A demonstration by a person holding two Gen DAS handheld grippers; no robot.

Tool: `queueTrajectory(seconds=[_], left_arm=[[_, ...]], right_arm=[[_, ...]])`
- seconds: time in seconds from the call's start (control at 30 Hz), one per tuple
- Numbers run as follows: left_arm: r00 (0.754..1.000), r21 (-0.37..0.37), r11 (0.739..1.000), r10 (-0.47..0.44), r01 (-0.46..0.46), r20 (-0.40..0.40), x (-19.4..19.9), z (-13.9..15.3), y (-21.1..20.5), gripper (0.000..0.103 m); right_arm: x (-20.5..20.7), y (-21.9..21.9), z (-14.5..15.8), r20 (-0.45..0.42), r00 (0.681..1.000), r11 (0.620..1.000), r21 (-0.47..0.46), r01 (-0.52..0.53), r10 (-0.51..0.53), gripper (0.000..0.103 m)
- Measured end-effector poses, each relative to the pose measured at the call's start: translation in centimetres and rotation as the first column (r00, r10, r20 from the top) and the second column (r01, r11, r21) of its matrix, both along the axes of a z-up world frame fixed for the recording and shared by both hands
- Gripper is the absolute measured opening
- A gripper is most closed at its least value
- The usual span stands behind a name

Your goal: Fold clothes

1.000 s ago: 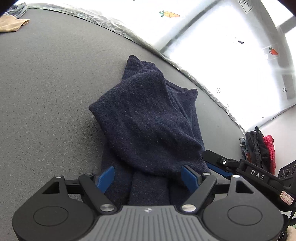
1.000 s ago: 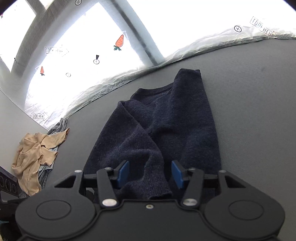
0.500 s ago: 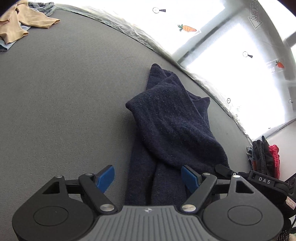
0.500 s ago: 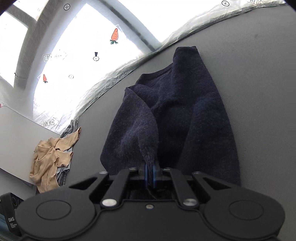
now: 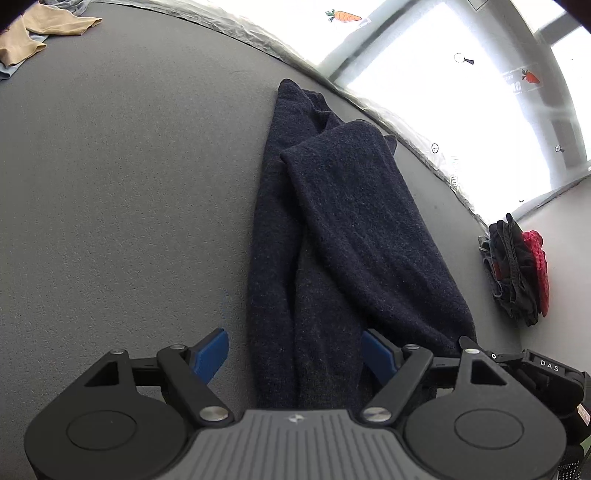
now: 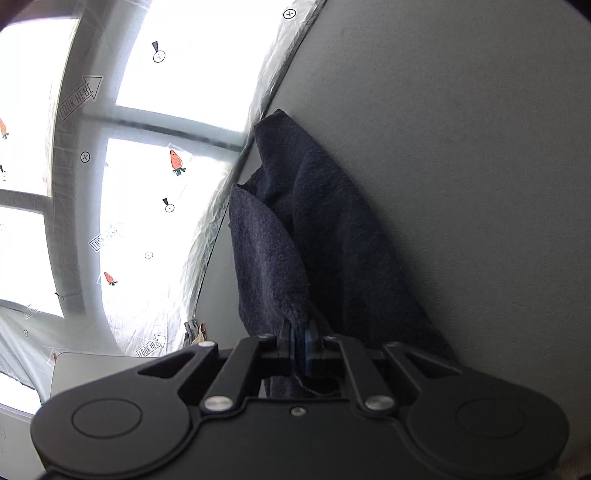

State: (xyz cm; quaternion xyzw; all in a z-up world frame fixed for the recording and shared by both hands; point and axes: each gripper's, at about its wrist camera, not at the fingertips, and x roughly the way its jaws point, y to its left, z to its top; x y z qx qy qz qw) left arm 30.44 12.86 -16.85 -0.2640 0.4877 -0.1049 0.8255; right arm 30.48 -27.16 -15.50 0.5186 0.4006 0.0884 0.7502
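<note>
Lying at the far left of the left wrist view, a crumpled tan cotton garment (image 5: 35,35) rests on the grey felt-like table surface (image 5: 122,177), well apart from everything else. Nearer the middle, the left gripper (image 5: 295,350) hangs low over the table with its blue-padded jaws spread wide, gripping nothing; the near end of the dark navy knitted sweater (image 5: 343,229) runs between them. The sweater lies in a long narrow bundle on the table, one layer lapped over another, reaching toward the plastic-covered window (image 5: 461,122). Further right, a heap of black and red clothes (image 5: 517,273) sits by the table's edge. In the right wrist view, the right gripper (image 6: 302,345) has its jaws clenched on an edge of the sweater (image 6: 295,236), lifting that flap off the table (image 6: 461,147).
</note>
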Motion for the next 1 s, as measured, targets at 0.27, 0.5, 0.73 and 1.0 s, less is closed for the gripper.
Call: queueTrajectory(seconds=[0.27,0.5,0.73,1.0], left_arm=[[1.0,-0.011,1.0,-0.014,0.014,-0.021,-1.6,-0.4,0.0,0.08],[0.999,-0.022,1.0,-0.007,0.006,-0.051,-1.9,-1.2,0.2,0.08],[0.999,-0.018,1.0,-0.011,0.01,-0.053,-1.3,-1.1,0.3,0.08],[0.999,-0.033,0.999,0.005,-0.007,-0.051,0.0,-1.2,0.4,0.081]], right_arm=[[-3.0,-0.1,-0.4,-0.019,1.0,0.999,0.048,0.005,-0.004,0.005],[-3.8,0.1,-3.0,-0.163,0.986,1.0,0.017,-0.02,0.023,0.007],[-2.8,1.8,0.5,-0.12,0.988,0.953,-0.277,-0.125,0.095,0.027],[-2.1,1.9,2.0,-0.063,0.986,0.857,-0.489,-0.163,0.151,0.052]])
